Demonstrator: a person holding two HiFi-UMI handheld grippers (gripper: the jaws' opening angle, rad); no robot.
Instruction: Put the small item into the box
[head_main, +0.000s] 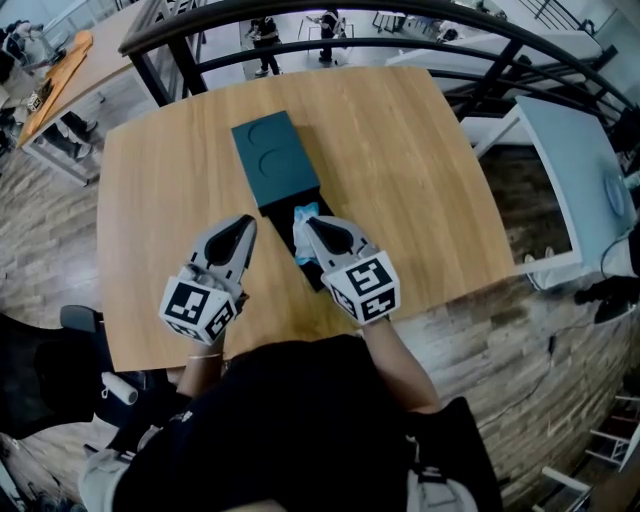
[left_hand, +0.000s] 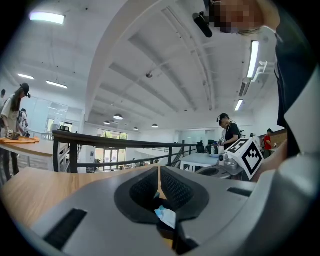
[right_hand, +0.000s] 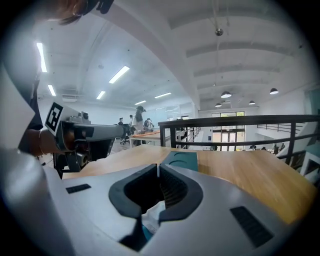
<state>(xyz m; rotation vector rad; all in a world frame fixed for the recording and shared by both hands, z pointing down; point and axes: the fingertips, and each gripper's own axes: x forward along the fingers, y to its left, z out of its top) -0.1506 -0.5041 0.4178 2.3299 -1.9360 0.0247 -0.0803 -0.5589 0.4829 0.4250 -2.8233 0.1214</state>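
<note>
Apparently the drop is close. The box (head_main: 275, 160) lies in the middle of the surface (head_main: 420, 180) with its teal cover slid away from the person, so the dark tray (head_main: 276, 212) is bared on the near side, within easy reach. The right hand-held gripper (head_main: 312, 226) hangs over that tray, jaws closed tip to tip. The packet (head_main: 304, 214), white with some blue, stands up at its tips just over the tray's far end. In the right gripper view it shows crumpled in the hollow behind the tips, so it seems pinched by an edge – a thin wrapper would leave no visible gap. Whether it touches the tray floor I cannot tell.

The left hand-held gripper (head_main: 247, 224) sits just beside the tray, over bare wood, jaws clenched on nothing; the packet seen through its hollow lies beyond the tips. It seems parked there to stay clear – perhaps ready to steady the box.
</note>
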